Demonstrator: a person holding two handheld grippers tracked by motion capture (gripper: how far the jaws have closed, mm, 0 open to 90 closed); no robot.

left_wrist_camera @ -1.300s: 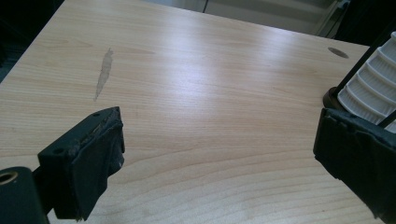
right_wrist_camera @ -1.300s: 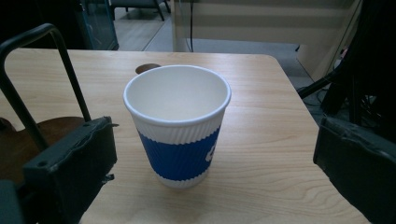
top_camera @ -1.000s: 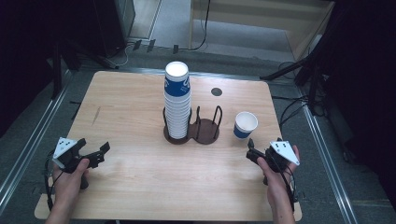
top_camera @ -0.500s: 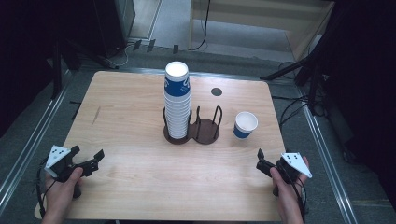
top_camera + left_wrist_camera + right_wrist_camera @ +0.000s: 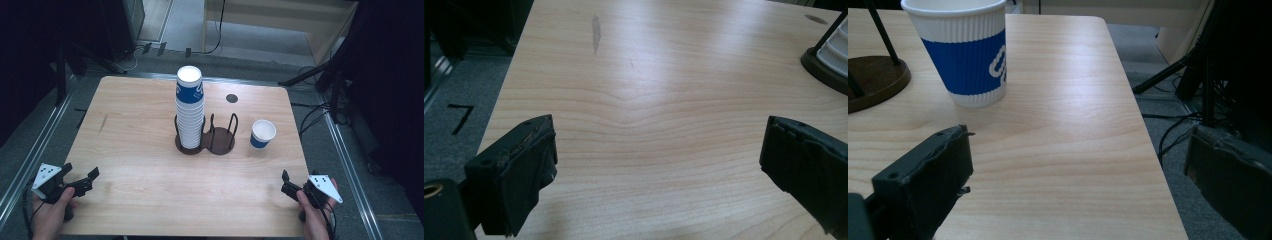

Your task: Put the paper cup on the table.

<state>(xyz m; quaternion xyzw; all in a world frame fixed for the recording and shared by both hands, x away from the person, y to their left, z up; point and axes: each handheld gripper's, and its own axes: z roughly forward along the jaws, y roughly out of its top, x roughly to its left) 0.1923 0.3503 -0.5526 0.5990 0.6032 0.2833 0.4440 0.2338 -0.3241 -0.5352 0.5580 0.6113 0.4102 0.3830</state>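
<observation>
You held the left gripper low over the near left corner of the pale wooden table, its jaws spread wide with nothing between them; in the left gripper view only bare wood grain lay between the two black jaws, with the edge of the dark round-based wire cup holder off at the upper right. Your right gripper sat at the near right edge of the table, likewise released and empty, its jaws standing well apart in the right gripper view.

The single blue-and-white ribbed paper cup stood upright on the table just right of the cup holder, apart from it, and well ahead of your right gripper. In the right gripper view that cup showed beyond the left-hand jaw, untouched. The tall stack of blue-and-white paper cups stood in the holder's left ring, upright. The holder's right ring was unoccupied.
</observation>
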